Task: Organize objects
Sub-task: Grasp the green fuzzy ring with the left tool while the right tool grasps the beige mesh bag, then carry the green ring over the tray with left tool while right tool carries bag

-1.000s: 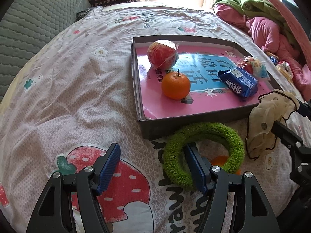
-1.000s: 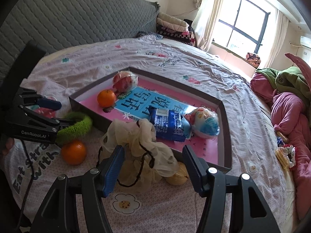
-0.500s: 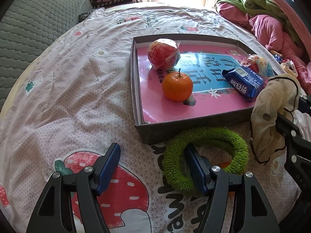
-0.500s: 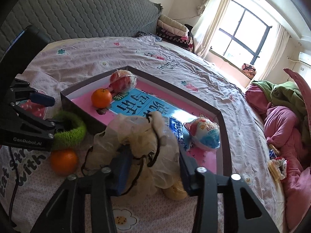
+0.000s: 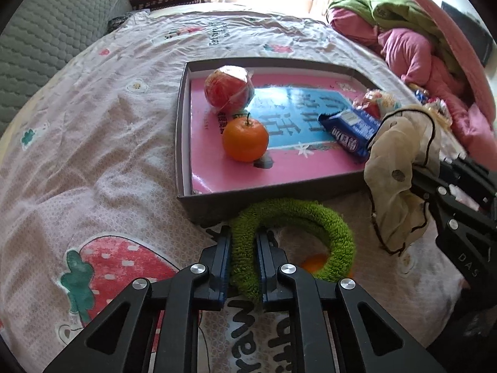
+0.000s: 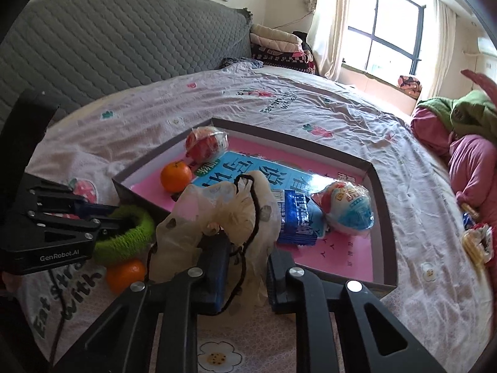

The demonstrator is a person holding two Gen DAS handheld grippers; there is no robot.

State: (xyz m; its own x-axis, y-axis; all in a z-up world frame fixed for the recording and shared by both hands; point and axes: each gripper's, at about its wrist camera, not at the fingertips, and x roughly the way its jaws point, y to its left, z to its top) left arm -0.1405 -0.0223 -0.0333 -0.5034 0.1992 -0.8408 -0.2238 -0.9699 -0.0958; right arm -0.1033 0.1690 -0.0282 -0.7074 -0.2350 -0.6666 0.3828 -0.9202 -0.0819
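tray: orange in | ring before | cloth right

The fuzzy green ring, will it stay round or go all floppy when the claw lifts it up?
Probably a bit floppy. The green ring looks soft and fuzzy, and it squashes thin where the left claw pinches it. It seems light, so it should lift easily. Its fuzz likely keeps it from slipping, but the free side may sag.

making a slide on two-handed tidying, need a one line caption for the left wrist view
Left hand-held gripper shut on a green fuzzy ring beside the shallow box holding an orange.
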